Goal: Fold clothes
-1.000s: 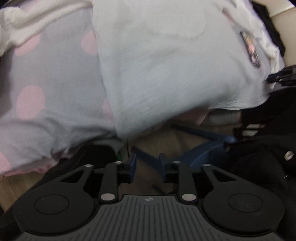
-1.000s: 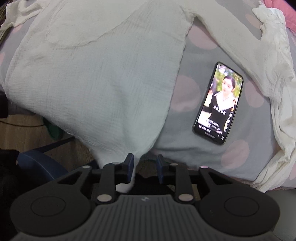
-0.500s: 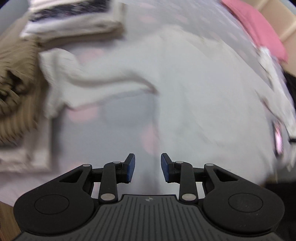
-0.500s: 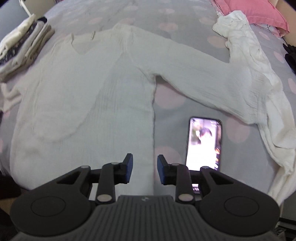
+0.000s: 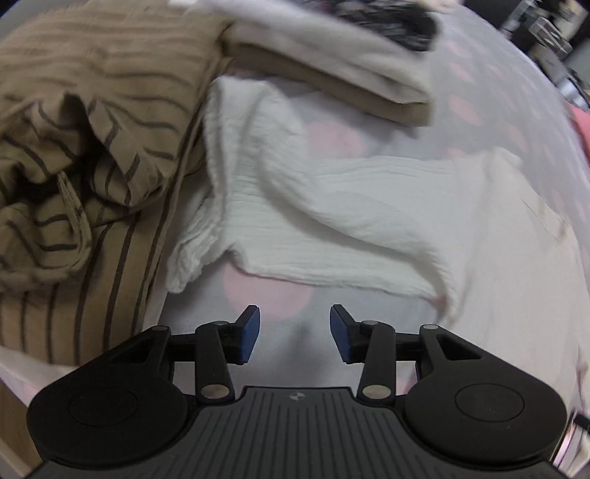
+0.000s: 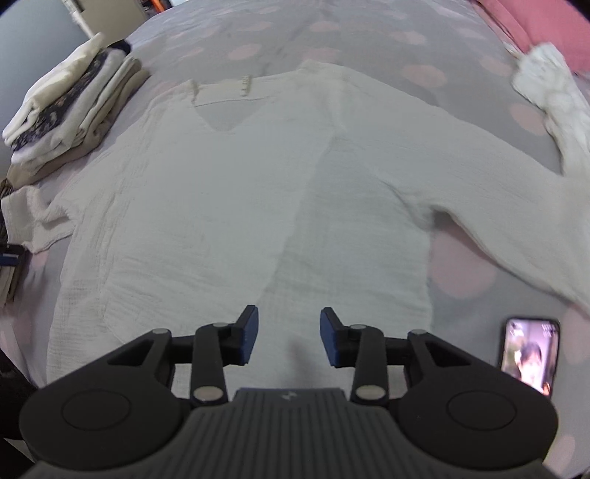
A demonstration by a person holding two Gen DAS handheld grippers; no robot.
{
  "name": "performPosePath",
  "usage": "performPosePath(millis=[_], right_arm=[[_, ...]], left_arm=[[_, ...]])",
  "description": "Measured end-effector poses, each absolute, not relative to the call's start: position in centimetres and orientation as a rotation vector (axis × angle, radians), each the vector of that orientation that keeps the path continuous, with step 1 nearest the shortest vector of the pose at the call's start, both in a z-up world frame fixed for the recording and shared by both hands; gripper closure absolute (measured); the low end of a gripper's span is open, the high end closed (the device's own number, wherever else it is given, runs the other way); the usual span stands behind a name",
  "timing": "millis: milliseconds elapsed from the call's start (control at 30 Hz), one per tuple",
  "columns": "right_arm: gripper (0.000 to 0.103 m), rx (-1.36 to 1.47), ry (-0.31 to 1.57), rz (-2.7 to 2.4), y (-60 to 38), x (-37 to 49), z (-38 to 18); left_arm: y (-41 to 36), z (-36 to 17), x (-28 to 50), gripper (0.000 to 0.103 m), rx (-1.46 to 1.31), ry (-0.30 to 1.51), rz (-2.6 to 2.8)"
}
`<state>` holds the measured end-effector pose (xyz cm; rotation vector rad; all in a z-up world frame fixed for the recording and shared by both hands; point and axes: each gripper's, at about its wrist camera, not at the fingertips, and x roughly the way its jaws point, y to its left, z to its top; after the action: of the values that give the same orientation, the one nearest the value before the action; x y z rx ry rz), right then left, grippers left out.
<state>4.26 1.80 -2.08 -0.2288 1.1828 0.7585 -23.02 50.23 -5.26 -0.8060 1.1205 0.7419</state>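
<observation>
Left gripper has its jaws spread and empty, hovering just short of the white shirt's left sleeve, which lies crumpled dead ahead with its cuff end bunched twd the striped tan garment. Right gripper is spread too, over the hem of the white V-neck shirt, spread flat on the polka-dot bedsheet, long axis running away from it, neckline far. Left sleeve is nearer the left gripper; the right sleeve runs out to the right, w/ a phone just beside the right gripper.
</observation>
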Motion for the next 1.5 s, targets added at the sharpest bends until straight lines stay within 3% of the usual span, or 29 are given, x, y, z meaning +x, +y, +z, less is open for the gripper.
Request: performPosePath(millis=[367,533,967,1267,1500], right_arm=[[0.063,-0.278,1.206,0.823,4.5,4.9,-4.2],[0.063,-0.283,1.214,0.795,4.4,5.5,-4.8],[0.063,-0.278,1.206,0.795,4.1,5.1,-4.7],[0.063,-0.264,1.199,0.778,3.7,5.5,-4.5],[0.063,-0.255,1.193,0.768,3.4,5.8,-4.3]], left_arm=[[52.9,-8.1,-22.1,0.064,-0.825,1.032,0.979],[51.9,-6.4,-21.8,0.099,-0.747,0.953,0.941],[52.3,2.9,-24.2,0.101,-0.634,0.590,0.963],[54.2,4.0,-23.8,0.101,-0.662,0.517,0.964],[50.6,6.6,-21.3,0.101,-0.608,0.462,0.784]])
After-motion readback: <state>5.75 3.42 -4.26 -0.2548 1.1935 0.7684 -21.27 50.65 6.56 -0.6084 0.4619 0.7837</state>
